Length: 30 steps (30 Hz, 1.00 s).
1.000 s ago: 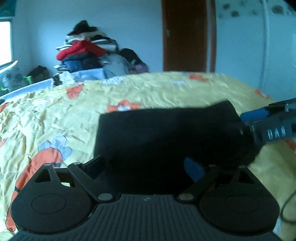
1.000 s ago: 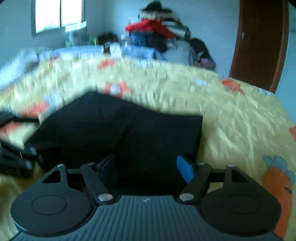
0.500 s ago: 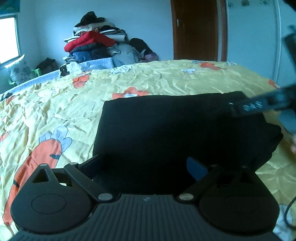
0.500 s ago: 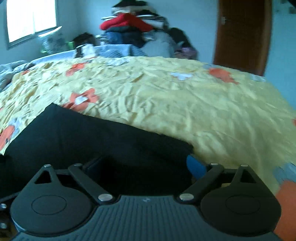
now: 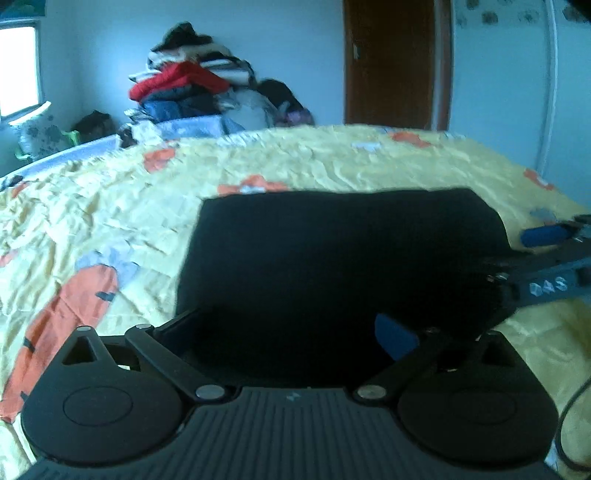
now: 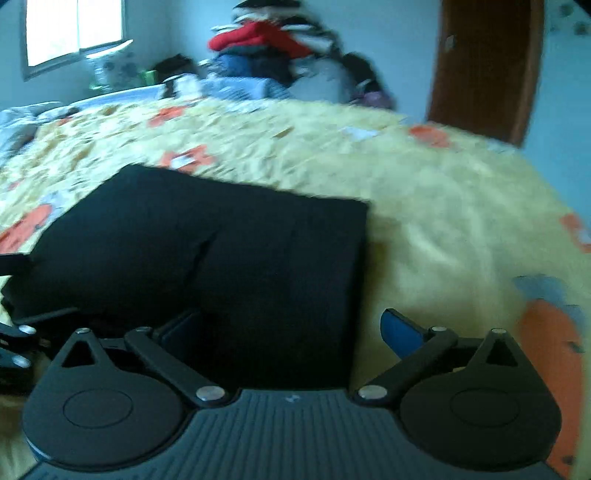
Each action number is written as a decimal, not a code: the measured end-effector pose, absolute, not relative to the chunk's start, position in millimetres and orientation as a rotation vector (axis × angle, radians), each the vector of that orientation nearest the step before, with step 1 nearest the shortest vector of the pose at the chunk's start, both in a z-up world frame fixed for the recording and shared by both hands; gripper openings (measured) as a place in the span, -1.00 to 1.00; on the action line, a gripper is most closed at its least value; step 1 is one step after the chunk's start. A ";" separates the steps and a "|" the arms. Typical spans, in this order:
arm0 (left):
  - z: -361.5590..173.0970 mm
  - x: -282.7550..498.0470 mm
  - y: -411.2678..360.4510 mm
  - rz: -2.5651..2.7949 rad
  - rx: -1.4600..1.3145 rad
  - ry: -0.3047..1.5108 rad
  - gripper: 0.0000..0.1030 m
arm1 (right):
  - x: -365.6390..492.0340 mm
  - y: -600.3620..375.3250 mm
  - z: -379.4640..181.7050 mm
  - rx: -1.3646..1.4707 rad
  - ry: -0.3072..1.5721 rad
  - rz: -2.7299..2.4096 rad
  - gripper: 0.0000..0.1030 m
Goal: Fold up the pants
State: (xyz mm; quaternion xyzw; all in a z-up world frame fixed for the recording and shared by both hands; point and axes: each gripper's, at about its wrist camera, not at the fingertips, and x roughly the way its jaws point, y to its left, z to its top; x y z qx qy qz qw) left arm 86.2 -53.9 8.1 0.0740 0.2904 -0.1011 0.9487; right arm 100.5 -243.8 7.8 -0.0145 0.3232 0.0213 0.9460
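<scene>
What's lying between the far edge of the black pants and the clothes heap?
Only wrinkled yellow carrot-print bedspread between the pants and the clothes heap, with pale bedding at its foot; left wrist view.

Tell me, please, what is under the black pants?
The black pants lie folded on a yellow bedsheet printed with orange carrots. The sheet shows all around them; the part directly beneath, and anything between the folded layers, is covered.

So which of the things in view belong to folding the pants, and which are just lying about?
For the job:
- black pants, folded on the bed
- left gripper, open over them
- right gripper, jaws opening at their edge

Lying about:
- yellow bedspread
- clothes pile
- door
- window
</scene>
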 end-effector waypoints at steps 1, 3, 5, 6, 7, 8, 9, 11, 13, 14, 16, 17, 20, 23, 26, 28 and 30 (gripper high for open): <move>8.4 87.0 -53.6 -0.185 0.145 0.582 0.97 | 95.6 -241.7 10.3 -0.032 0.638 0.048 1.00; 4.6 92.8 -54.2 -0.163 0.138 0.612 0.97 | 92.1 -235.3 13.4 -0.047 0.614 0.052 1.00; 0.6 94.4 -54.9 -0.164 0.137 0.625 1.00 | 94.5 -226.3 11.1 -0.099 0.637 0.048 1.00; -0.8 92.5 -55.6 -0.161 0.145 0.613 1.00 | 99.8 -219.5 7.2 -0.135 0.666 0.049 1.00; -1.9 90.6 -56.6 -0.160 0.156 0.604 1.00 | 102.2 -214.0 3.8 -0.166 0.687 0.041 1.00; -2.8 89.1 -57.3 -0.158 0.164 0.596 1.00 | 100.7 -211.3 3.1 -0.172 0.676 0.026 1.00; -3.1 87.3 -57.3 -0.159 0.169 0.588 1.00 | 97.5 -212.4 4.2 -0.169 0.675 0.015 1.00; -3.0 85.6 -55.6 -0.167 0.170 0.587 1.00 | 94.9 -212.5 4.4 -0.146 0.693 -0.004 1.00; 1.6 84.5 -52.0 -0.173 0.162 0.586 0.98 | 88.8 -216.4 8.6 -0.121 0.709 -0.024 1.00; 4.4 84.0 -49.9 -0.171 0.149 0.574 0.98 | 82.4 -219.0 11.5 -0.103 0.676 -0.030 1.00; 9.8 84.8 -49.6 -0.167 0.144 0.540 0.97 | 68.4 -224.6 22.1 -0.043 0.570 -0.013 1.00; 10.9 87.2 -51.0 -0.169 0.154 0.543 0.97 | 65.9 -225.7 26.2 -0.015 0.543 0.008 1.00; 6.0 99.0 -54.3 -0.189 0.169 0.608 0.90 | 74.1 -214.9 24.7 -0.052 0.584 0.040 1.00; -0.7 96.2 -49.8 -0.206 0.164 0.608 0.93 | 83.1 -201.4 5.1 -0.165 0.675 0.003 1.00; 2.7 86.9 -44.9 -0.222 0.172 0.596 0.90 | 77.2 -223.9 -4.9 -0.089 0.729 0.001 1.00; 8.5 83.5 -40.8 -0.233 0.139 0.575 0.90 | 59.8 -249.2 0.1 0.011 0.684 0.004 1.00; 13.5 85.7 -40.5 -0.234 0.104 0.566 0.91 | 36.2 -267.1 9.3 0.038 0.573 -0.079 1.00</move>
